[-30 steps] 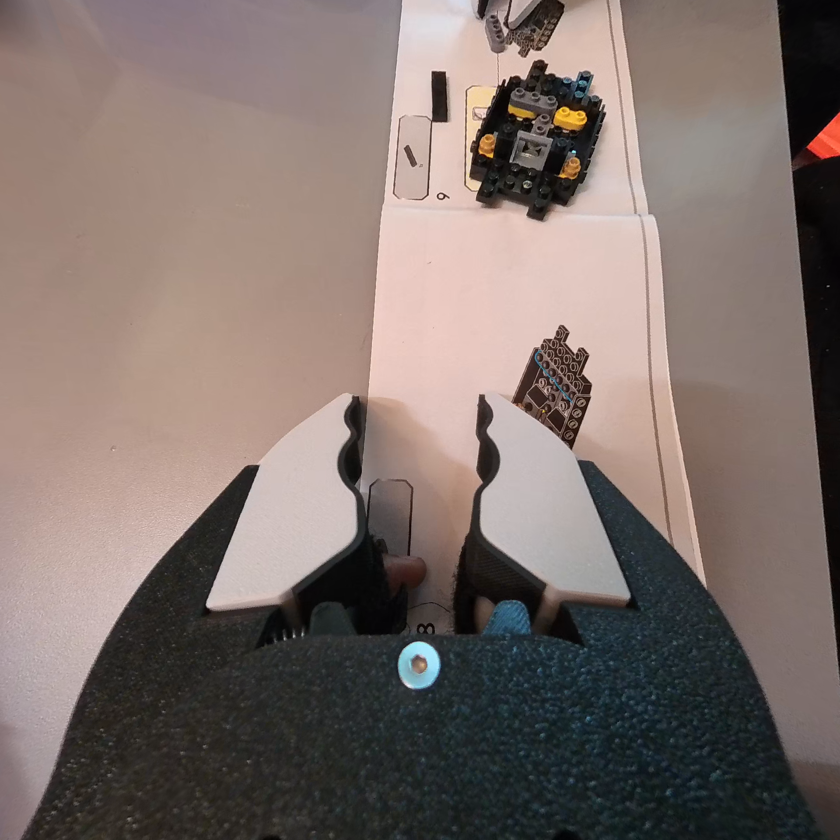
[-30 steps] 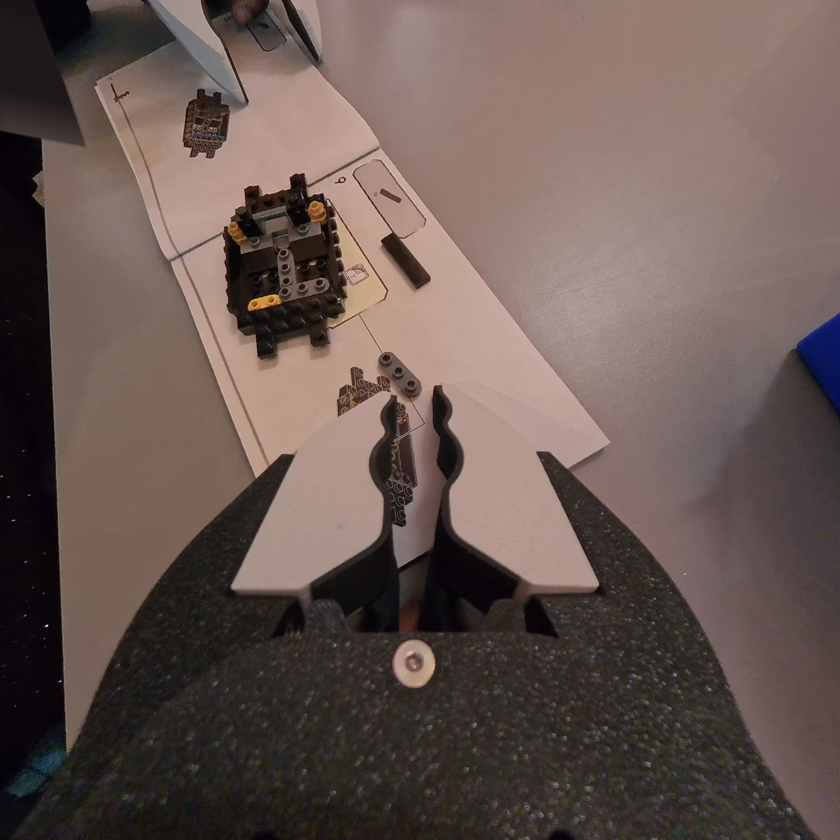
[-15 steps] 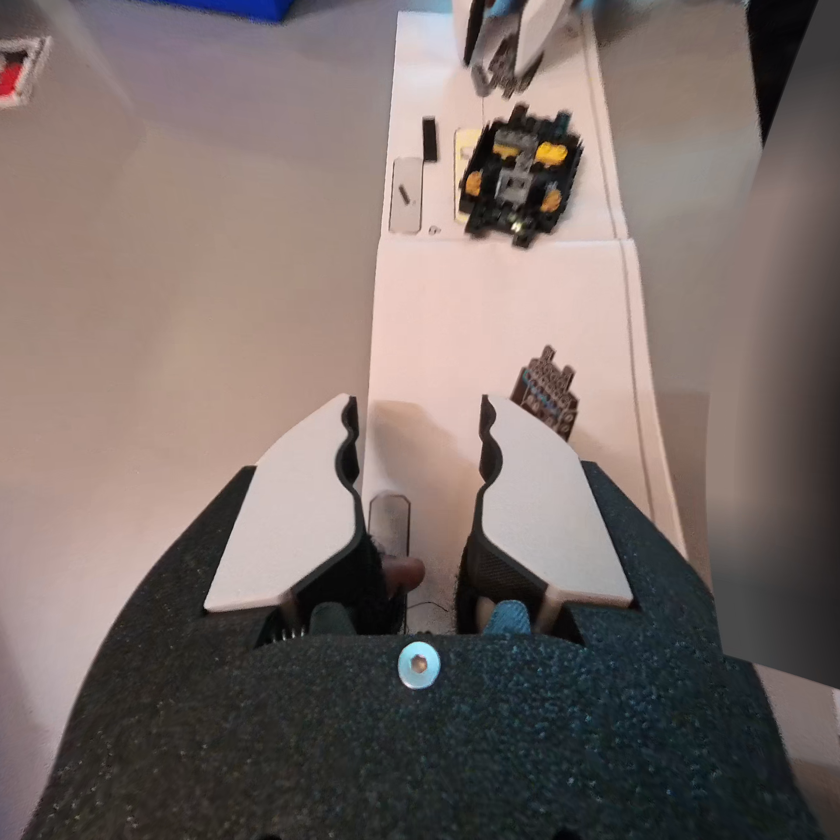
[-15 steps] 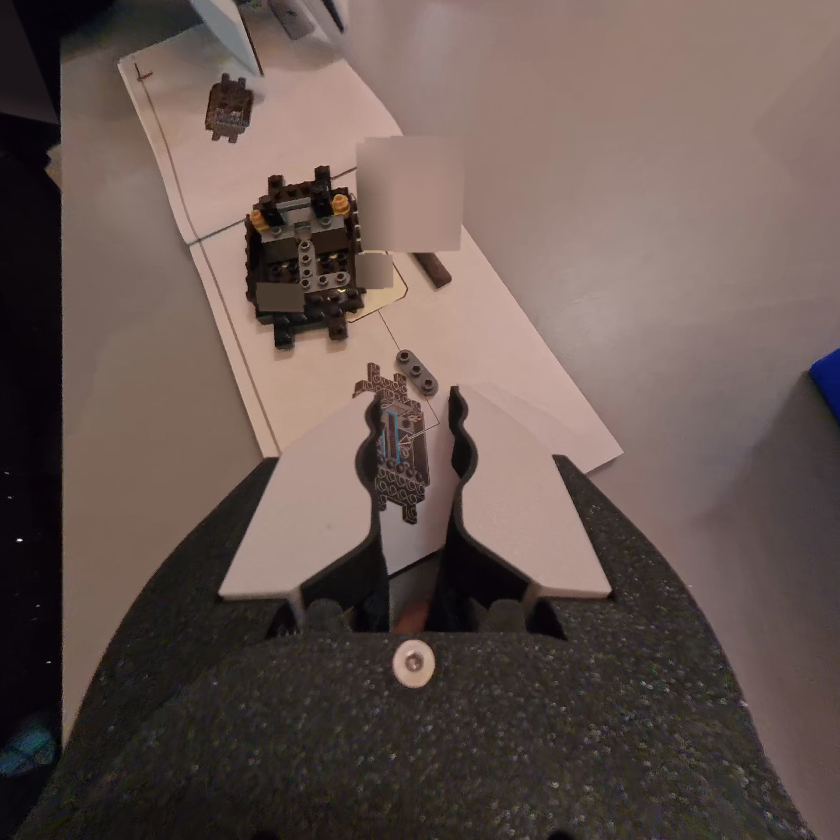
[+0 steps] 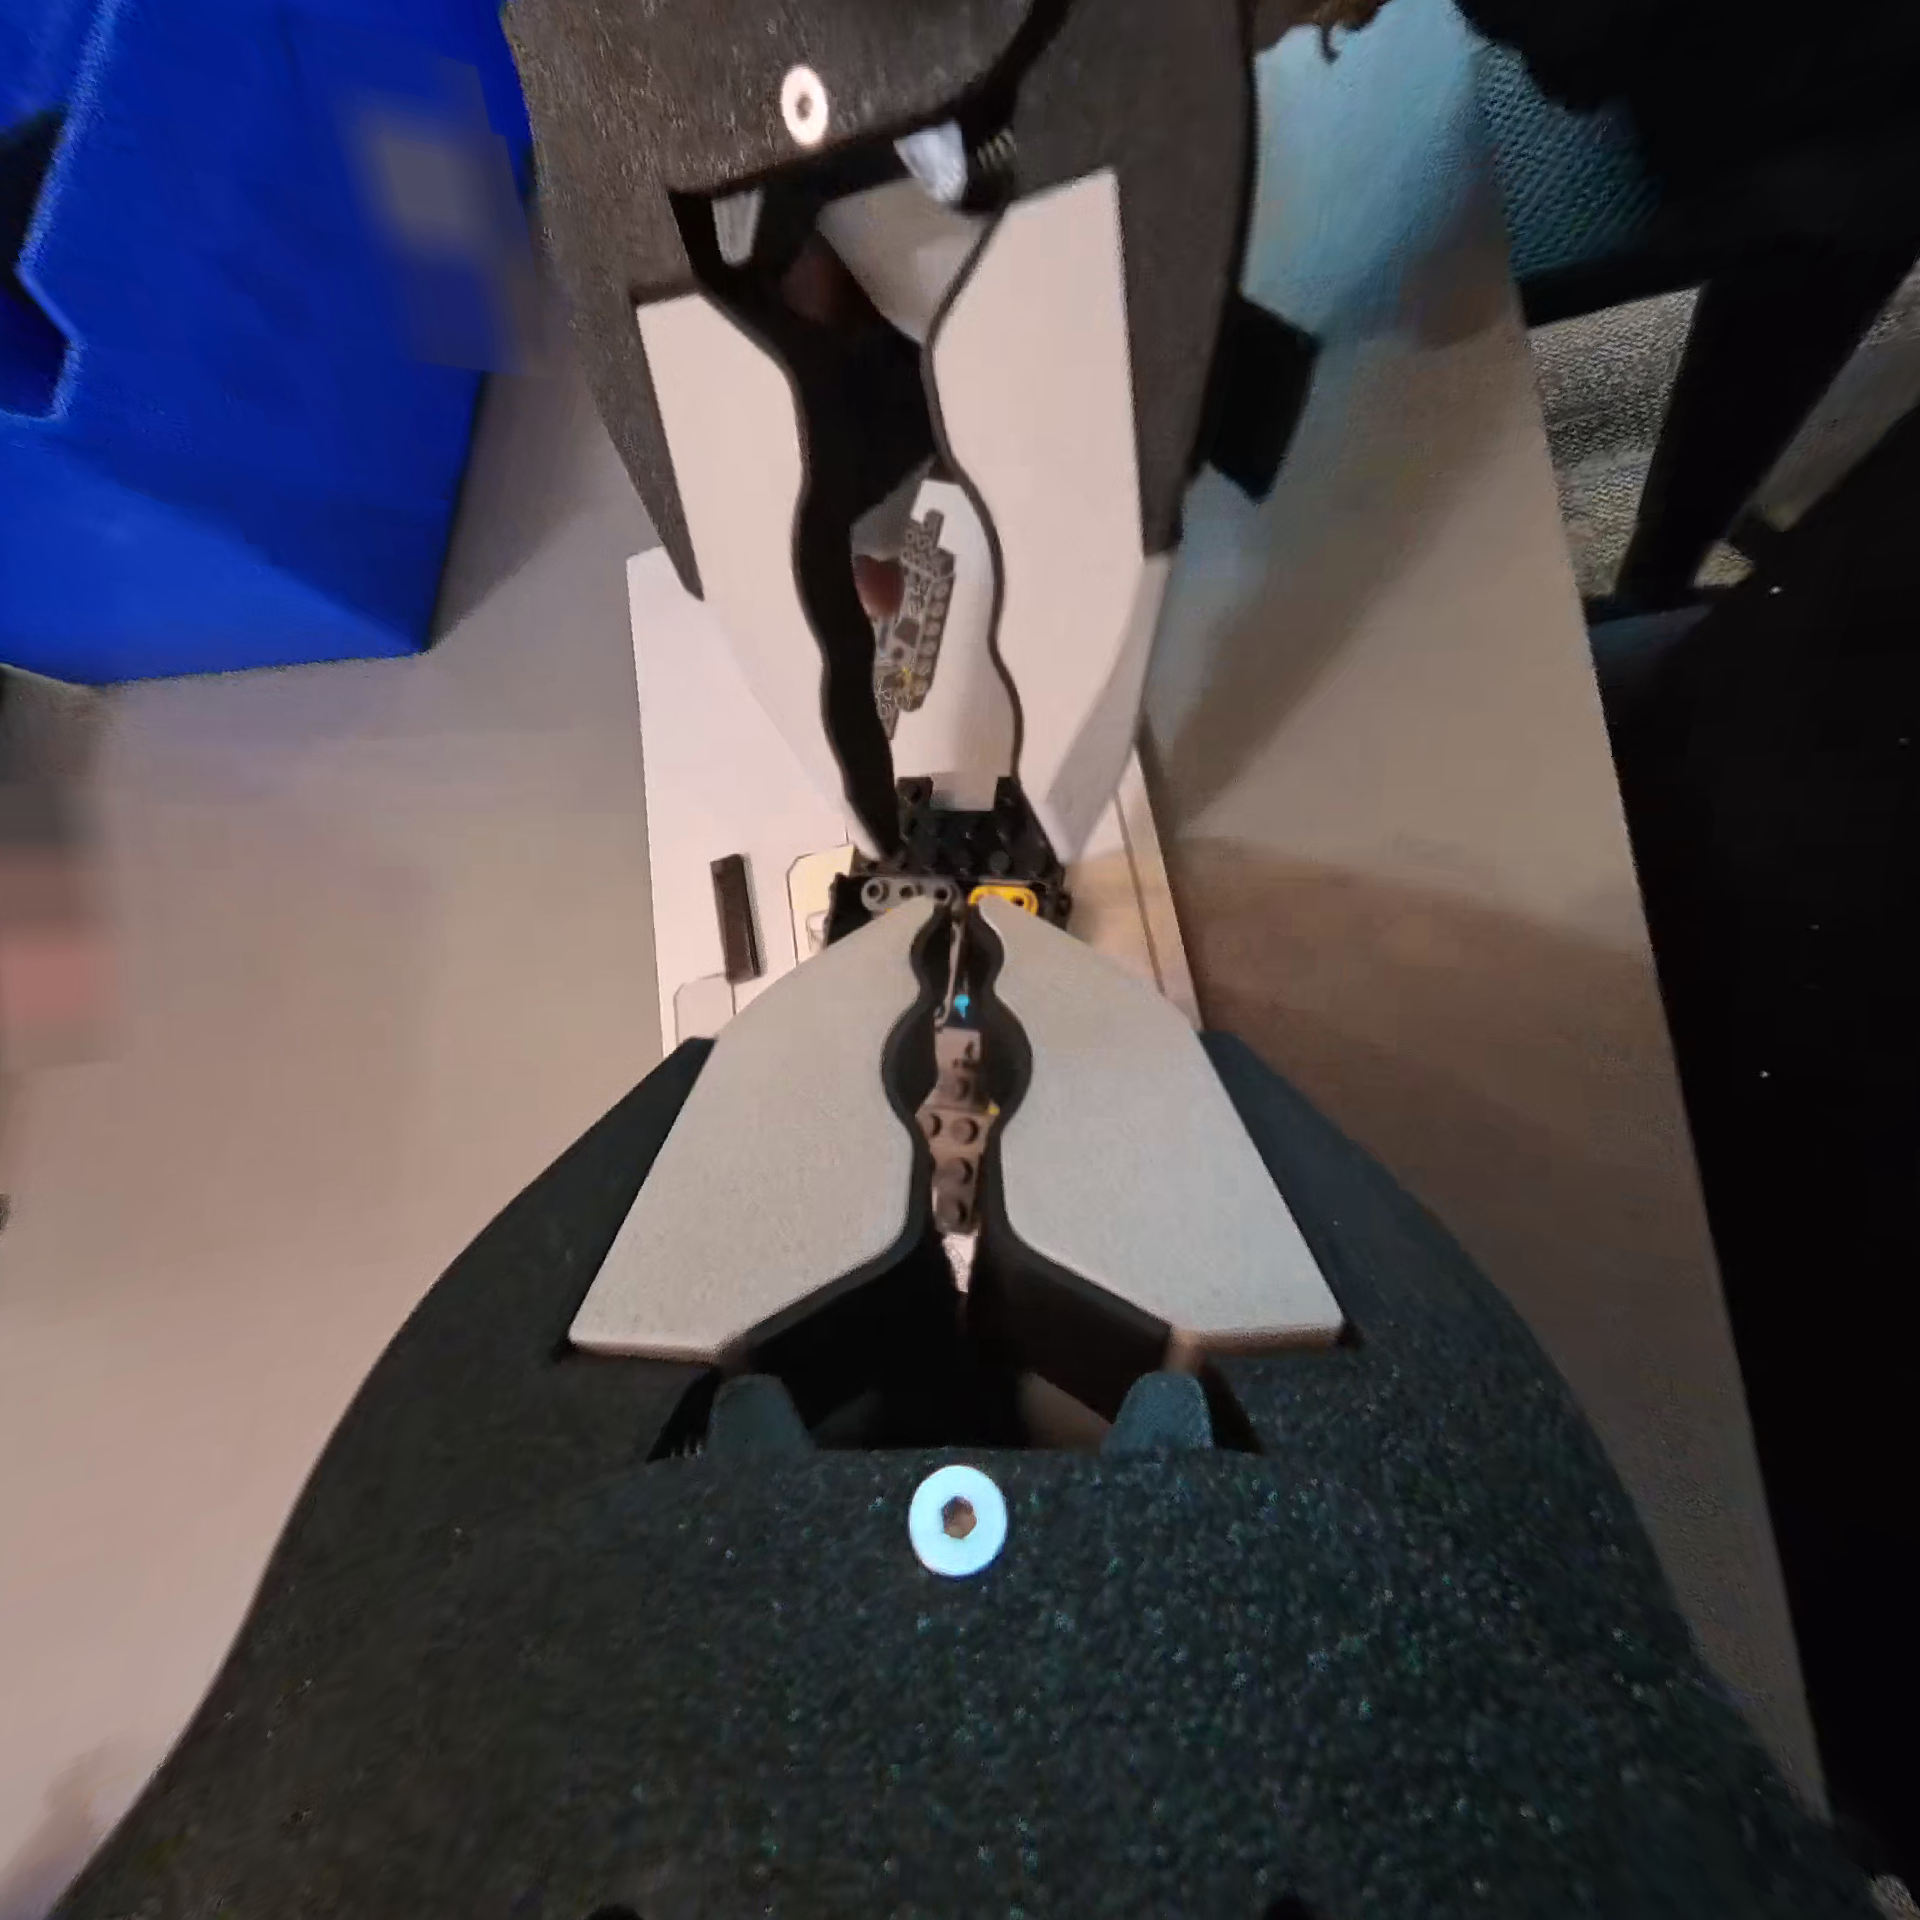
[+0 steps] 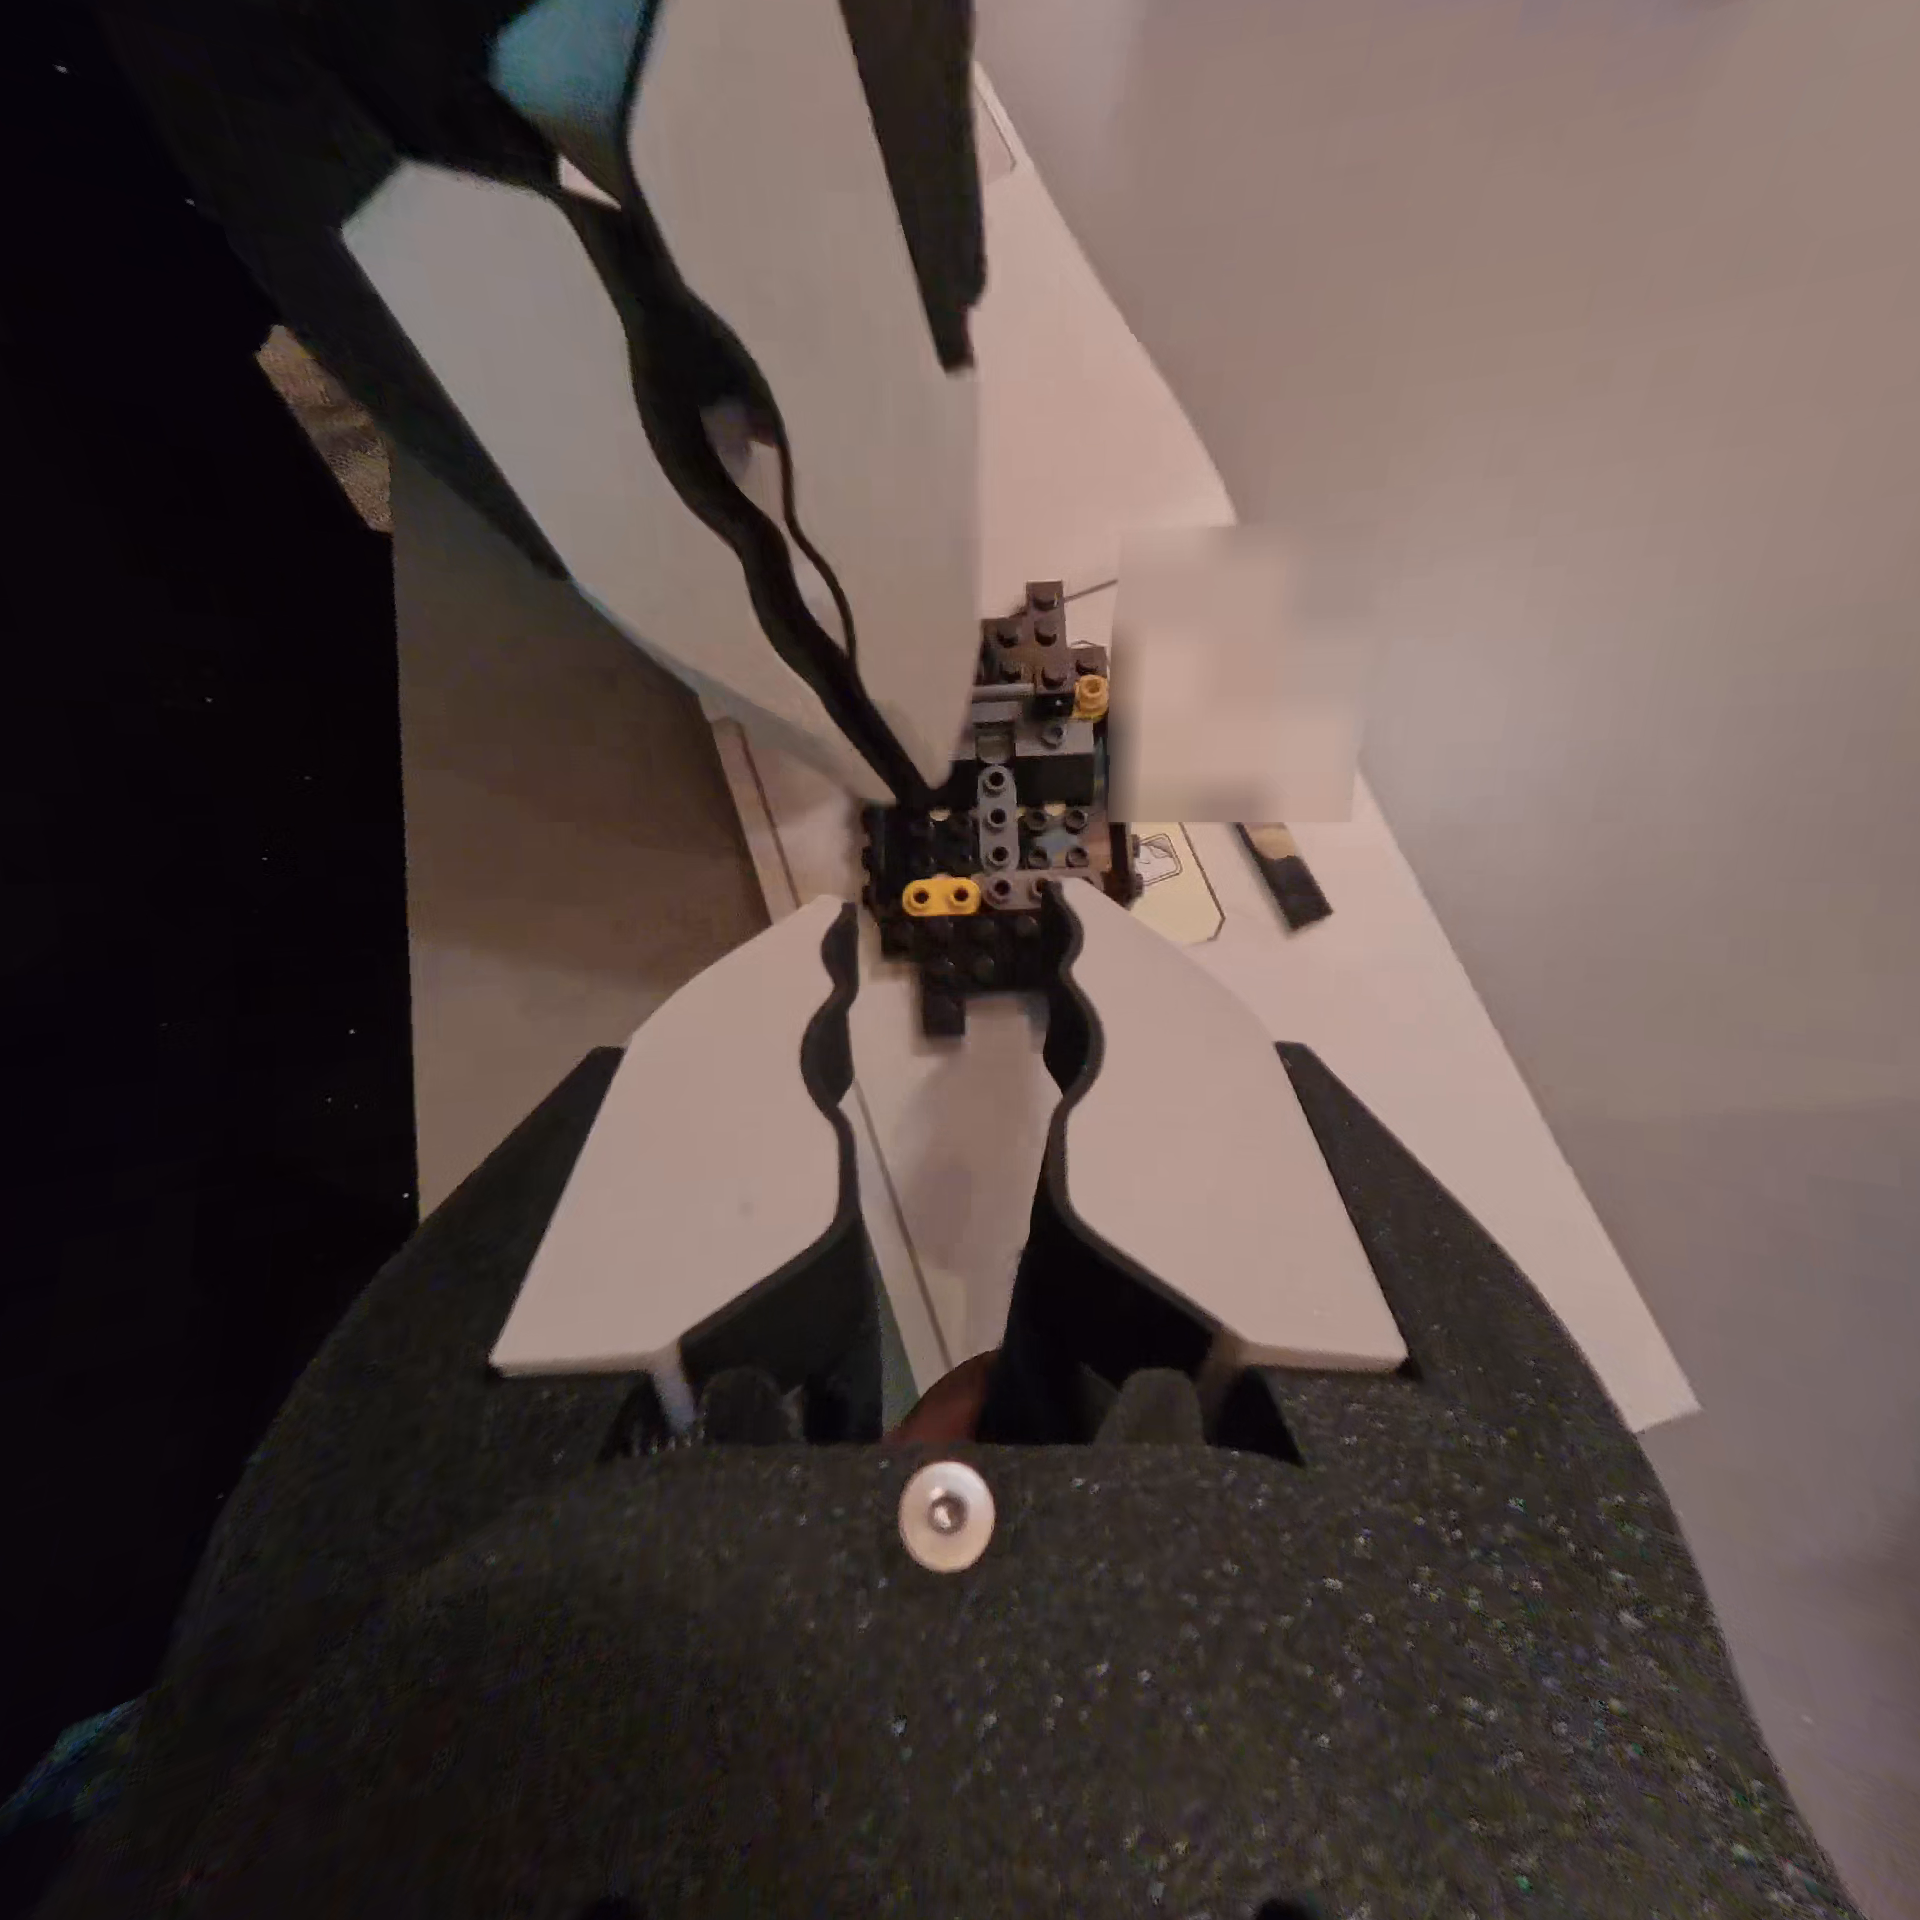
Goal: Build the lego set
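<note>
The black lego model (image 6: pixel 997 831), with grey and yellow pieces on top, sits on the white instruction sheet (image 6: pixel 1351 1039). My right gripper (image 6: pixel 958 914) is open, with one finger on each side of the model's near end, close against it. My left gripper (image 5: pixel 961 912) is shut, and its tips rest on top of the model (image 5: pixel 914 891). In the right wrist view the left gripper (image 6: pixel 899 784) comes down from the top left onto the model's far left corner. The left wrist view shows the right gripper (image 5: pixel 956 831) around the model's far end.
A long black piece (image 6: pixel 1294 868) lies loose on the sheet beside the model and also shows in the left wrist view (image 5: pixel 736 920). A blue bin (image 5: pixel 239 343) stands on the table at the far left. The table edge (image 5: pixel 1621 935) runs along the right, with dark floor beyond. The tips of both grippers are at nearly the same place. The long black piece (image 6: pixel 1294 868) is about 5 cm from my right fingertips. Look for it in the left wrist view (image 5: pixel 727 910) too.
Both grippers have moved in from opposite ends of the sheet to the model. The left gripper has gone from open to shut. The right gripper has opened wider around the model's end.
</note>
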Demonstrator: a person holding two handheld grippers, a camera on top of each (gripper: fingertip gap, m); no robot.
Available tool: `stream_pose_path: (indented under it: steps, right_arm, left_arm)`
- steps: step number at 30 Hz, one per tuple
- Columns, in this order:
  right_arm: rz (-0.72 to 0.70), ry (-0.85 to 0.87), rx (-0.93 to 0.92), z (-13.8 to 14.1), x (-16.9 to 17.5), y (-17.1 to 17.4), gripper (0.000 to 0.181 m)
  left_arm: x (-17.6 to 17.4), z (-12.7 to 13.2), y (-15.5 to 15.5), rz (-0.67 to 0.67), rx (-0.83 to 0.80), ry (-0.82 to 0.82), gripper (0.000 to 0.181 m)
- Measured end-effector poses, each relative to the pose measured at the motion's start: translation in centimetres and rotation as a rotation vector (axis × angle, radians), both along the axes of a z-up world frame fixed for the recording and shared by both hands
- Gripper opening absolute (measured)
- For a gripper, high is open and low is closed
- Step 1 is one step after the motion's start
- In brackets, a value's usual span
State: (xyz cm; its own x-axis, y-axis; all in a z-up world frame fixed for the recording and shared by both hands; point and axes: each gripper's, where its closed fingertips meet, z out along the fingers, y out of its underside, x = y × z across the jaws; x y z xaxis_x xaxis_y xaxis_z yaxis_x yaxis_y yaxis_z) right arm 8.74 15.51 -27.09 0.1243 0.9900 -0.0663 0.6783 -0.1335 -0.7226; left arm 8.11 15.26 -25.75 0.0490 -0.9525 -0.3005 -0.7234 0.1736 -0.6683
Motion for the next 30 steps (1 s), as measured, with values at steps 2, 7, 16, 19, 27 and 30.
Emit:
stream_pose_path:
  steps: [2, 7, 16, 19, 27, 30]
  right_arm:
    - [-0.024, -0.03, 0.0, -0.4, -0.2, 0.3, 0.032]
    - [-0.09, -0.039, -0.017, -0.6, -0.5, 1.4, 0.026]
    - [-0.108, -0.103, 0.013, -1.0, -0.8, 1.7, 0.024]
    - [-0.126, -0.112, 0.023, -1.2, -0.8, 1.9, 0.022]
    - [-0.175, -0.166, 0.042, -1.3, -0.6, 2.0, 0.022]
    - [-0.219, -0.206, 0.058, -1.4, -0.6, 2.1, 0.022]
  left_arm:
    - [0.5, -0.4, 0.3, 0.008, -0.05, 0.01, 0.0]
    - [-0.2, -2.4, 0.7, 0.053, -0.155, 0.073, 0.0]
    - [0.0, -2.3, 1.5, 0.098, -0.158, 0.041, 0.0]
    - [0.0, -2.6, 1.7, 0.1, -0.176, 0.045, 0.0]
    - [-0.1, -2.7, 1.5, 0.105, -0.256, 0.024, 0.0]
    - [-0.1, -2.7, 1.5, 0.103, -0.264, 0.015, 0.0]
